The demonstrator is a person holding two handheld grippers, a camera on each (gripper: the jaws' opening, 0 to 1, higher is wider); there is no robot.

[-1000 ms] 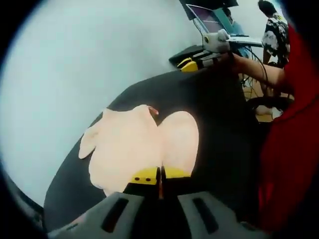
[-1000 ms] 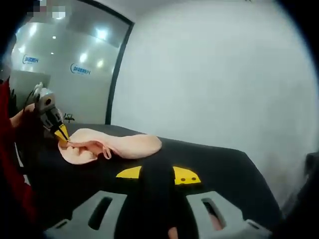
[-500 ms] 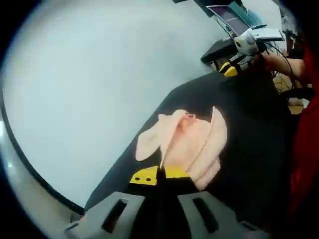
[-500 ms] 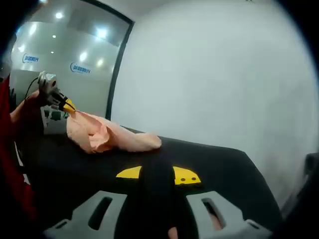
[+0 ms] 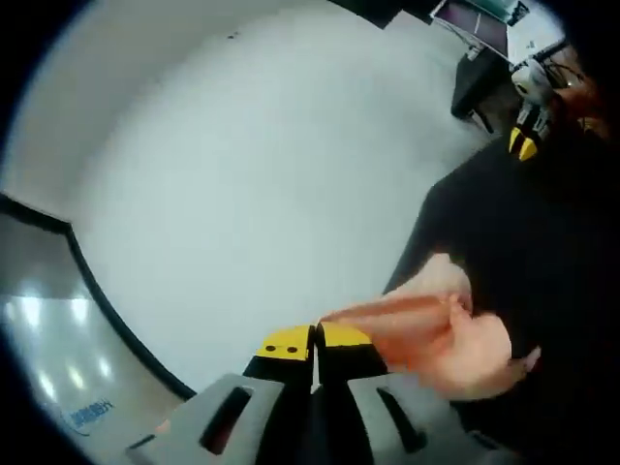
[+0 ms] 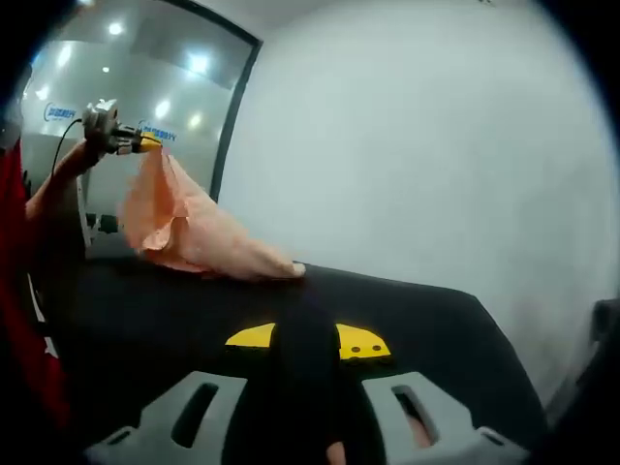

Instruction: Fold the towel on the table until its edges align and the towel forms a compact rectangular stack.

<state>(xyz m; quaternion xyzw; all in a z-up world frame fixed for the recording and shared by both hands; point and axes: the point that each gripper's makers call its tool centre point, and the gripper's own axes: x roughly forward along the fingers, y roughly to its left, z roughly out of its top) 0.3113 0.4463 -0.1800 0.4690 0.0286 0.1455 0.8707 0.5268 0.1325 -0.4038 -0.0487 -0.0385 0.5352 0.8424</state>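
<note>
- One white wall (image 6: pixel 417 145) is standing behind everything, with one glass partition (image 6: pixel 126 107) at its left in the right gripper view.
- One black counter (image 6: pixel 417 320) is carrying the work; in the left gripper view its dark top (image 5: pixel 523 242) is running off to the right.
- One pink towel (image 6: pixel 184 232) is hanging as a tall peak, its top corner lifted well above the counter and its lower end lying on the counter top. In the left gripper view the towel (image 5: pixel 436 325) is bunching just right of the jaw tips.
- One person's arm (image 6: pixel 48 194) in a red sleeve is reaching up at the left edge of the right gripper view.
- The left gripper (image 6: pixel 145 141) is pinching the towel's raised corner; its yellow-tipped jaws are closed on the cloth. In its own view, the left gripper (image 5: pixel 315 339) is showing both tips pressed together.
- The right gripper (image 6: pixel 305 341) is sitting low over the counter, well apart from the towel; its jaws are standing apart with nothing between them. In the left gripper view it (image 5: pixel 524 145) is appearing far off at upper right.
</note>
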